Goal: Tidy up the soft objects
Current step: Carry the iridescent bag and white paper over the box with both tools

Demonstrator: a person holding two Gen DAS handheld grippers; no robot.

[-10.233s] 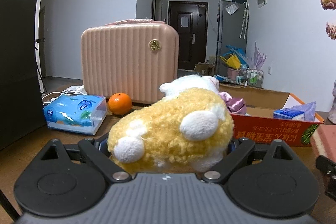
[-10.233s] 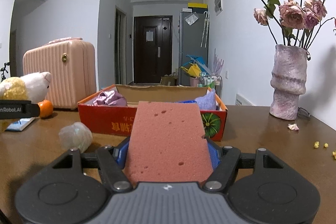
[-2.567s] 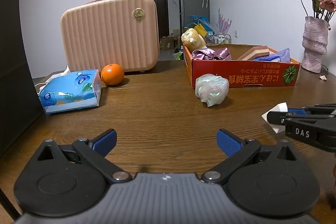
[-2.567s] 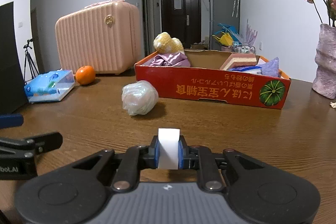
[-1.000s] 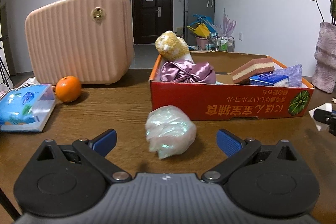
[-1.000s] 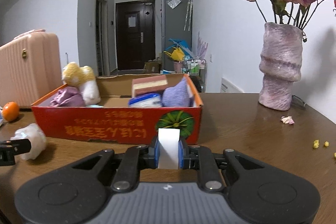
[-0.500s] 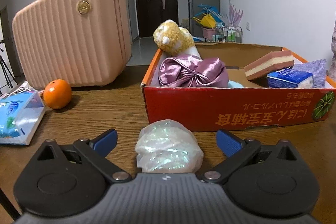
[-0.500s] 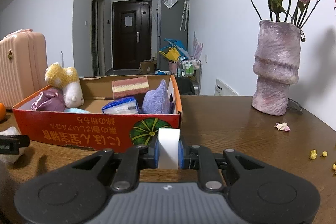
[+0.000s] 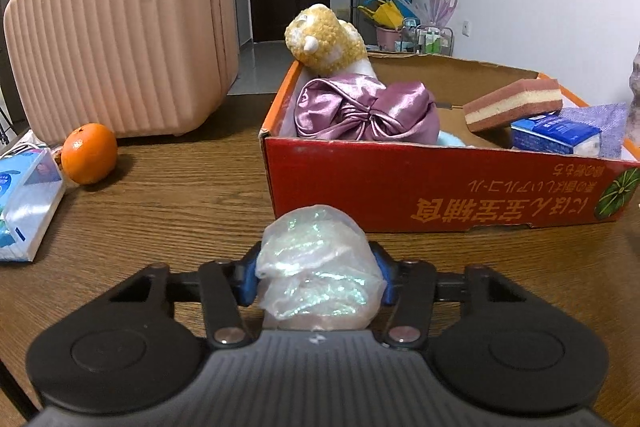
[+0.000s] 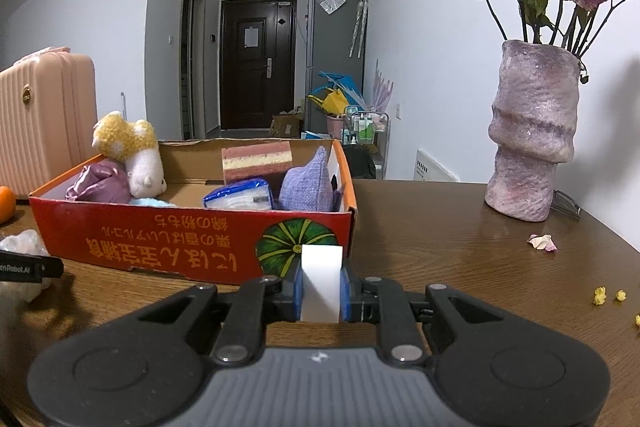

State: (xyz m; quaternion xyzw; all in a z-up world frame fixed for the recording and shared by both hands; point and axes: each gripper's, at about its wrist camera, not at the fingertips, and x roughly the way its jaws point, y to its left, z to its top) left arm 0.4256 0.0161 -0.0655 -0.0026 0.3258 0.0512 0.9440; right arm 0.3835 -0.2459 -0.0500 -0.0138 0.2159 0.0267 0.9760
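A red cardboard box stands on the wooden table and holds a yellow plush toy, a purple satin bundle, a layered sponge, a blue tissue pack and a purple cloth. My left gripper is shut on an iridescent plastic bundle, just in front of the box's near wall. My right gripper is shut on a small white block, in front of the box near its right corner. The left gripper's finger shows at the left edge there.
A pink suitcase stands at the back left, with an orange and a blue tissue pack in front of it. A purple vase of dried roses stands on the right. Petals and crumbs lie near it.
My left gripper has closed its fingers around the iridescent bundle, which lay between open fingers before. My right gripper has moved closer to the box, still holding the white block.
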